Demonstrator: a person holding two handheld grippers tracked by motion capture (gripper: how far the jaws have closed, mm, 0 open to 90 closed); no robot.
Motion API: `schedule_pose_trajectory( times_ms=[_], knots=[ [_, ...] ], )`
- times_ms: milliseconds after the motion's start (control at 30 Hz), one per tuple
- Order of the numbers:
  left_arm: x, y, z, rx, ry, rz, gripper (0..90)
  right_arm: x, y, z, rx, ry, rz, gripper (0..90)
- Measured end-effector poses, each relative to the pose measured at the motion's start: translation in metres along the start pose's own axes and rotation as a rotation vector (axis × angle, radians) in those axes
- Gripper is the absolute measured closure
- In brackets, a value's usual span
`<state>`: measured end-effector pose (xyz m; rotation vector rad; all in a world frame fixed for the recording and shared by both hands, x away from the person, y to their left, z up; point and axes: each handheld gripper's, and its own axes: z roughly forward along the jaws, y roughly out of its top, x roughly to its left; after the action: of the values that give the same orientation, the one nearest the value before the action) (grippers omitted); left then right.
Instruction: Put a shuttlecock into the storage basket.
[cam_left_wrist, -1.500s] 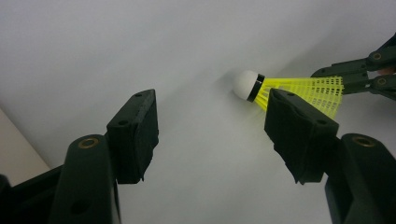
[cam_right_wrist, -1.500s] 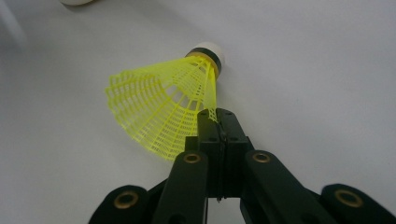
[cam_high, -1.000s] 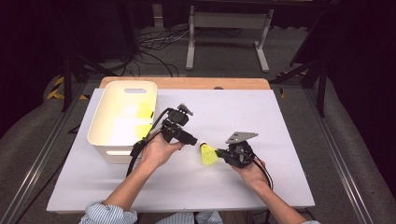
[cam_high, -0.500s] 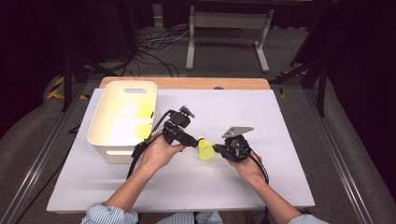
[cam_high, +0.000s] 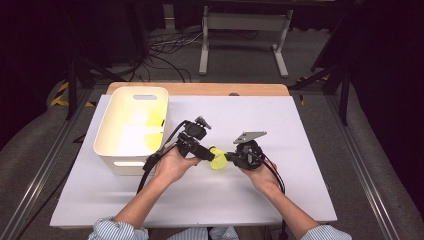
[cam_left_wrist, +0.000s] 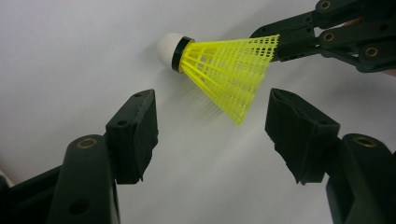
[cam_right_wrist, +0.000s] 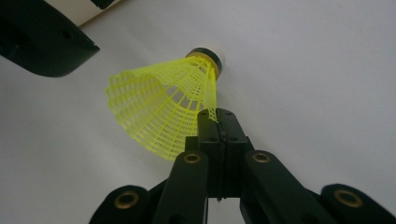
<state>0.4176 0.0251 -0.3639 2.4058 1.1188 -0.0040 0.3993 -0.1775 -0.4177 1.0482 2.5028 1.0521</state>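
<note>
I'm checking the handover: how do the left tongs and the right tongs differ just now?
The right tongs are shut on the rim of the yellow shuttlecock; the left tongs stand open, holding nothing. The right tongs carry the shuttlecock above the white table; the left tongs' pads sit just short of its skirt, apart from it. Both are black, hand-held, and point at each other across the shuttlecock.

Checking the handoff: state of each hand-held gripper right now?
Left hand-held gripper: open, holding nothing, jaws just short of the shuttlecock.
Right hand-held gripper: shut on the shuttlecock's skirt rim.
</note>
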Motion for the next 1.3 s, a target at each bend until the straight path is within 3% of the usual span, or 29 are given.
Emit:
schedule_pose_trajectory(
  times_ms=[467, 800, 1300],
  knots=[
    [-0.002, 0.001, 0.01, 0.03, 0.014, 0.009, 34.6, 0.005, 0.011, 0.003, 0.007, 0.012, -0.021, 90.0],
    [0.006, 0.0, 0.019, 0.049, 0.019, -0.021, 35.1, 0.011, 0.015, -0.001, -0.006, 0.022, -0.044, 90.0],
    [0.005, -0.001, 0.02, 0.042, 0.0, 0.002, 62.8, 0.013, 0.016, 0.0, -0.006, 0.027, -0.047, 90.0]
  ],
)
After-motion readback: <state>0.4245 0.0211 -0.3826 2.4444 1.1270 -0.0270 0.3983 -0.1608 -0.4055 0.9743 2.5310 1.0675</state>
